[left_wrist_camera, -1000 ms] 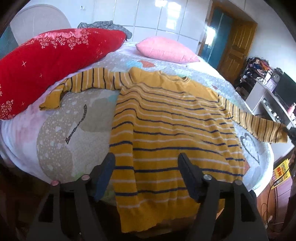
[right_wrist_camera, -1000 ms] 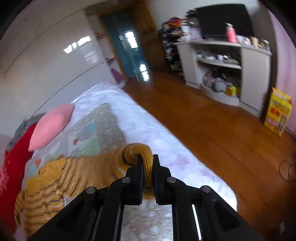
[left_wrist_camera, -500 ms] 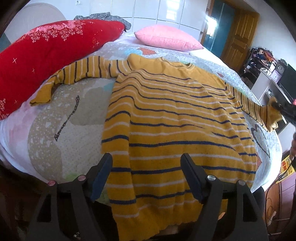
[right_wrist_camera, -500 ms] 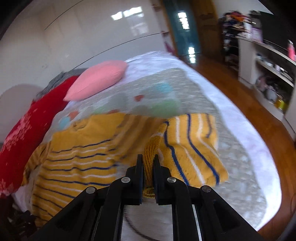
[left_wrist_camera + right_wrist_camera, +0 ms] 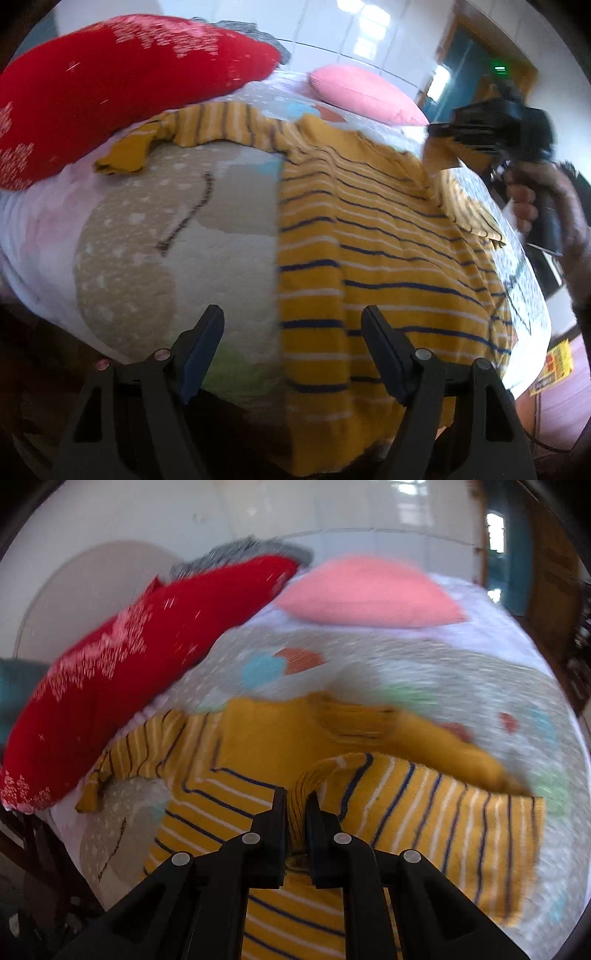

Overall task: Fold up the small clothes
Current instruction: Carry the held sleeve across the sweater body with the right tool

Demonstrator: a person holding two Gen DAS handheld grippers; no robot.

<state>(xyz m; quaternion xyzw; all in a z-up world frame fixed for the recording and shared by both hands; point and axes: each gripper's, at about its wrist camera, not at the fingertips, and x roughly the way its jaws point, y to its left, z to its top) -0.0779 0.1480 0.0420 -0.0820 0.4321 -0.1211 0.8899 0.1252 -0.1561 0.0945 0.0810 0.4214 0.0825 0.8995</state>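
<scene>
A yellow sweater (image 5: 369, 243) with navy and white stripes lies flat on the bed, hem toward me. My left gripper (image 5: 291, 350) is open and empty, low over the bed by the sweater's hem and left edge. My right gripper (image 5: 295, 812) is shut on the cuff of the right sleeve (image 5: 443, 805) and holds it folded over the sweater's chest. It also shows in the left wrist view (image 5: 443, 129) at upper right, with the sleeve (image 5: 465, 206) hanging from it. The other sleeve (image 5: 207, 129) lies stretched out to the left.
A red cushion (image 5: 110, 85) lies along the left side of the bed (image 5: 147, 240), touching the left sleeve. A pink pillow (image 5: 362, 92) sits at the far end. A grey garment (image 5: 240, 554) lies behind the cushion. The bed edge is close below me.
My right gripper has carried the sleeve cuff leftward over the sweater's body, folding the sleeve across. My left gripper has shifted left toward the sweater's left edge and stays open.
</scene>
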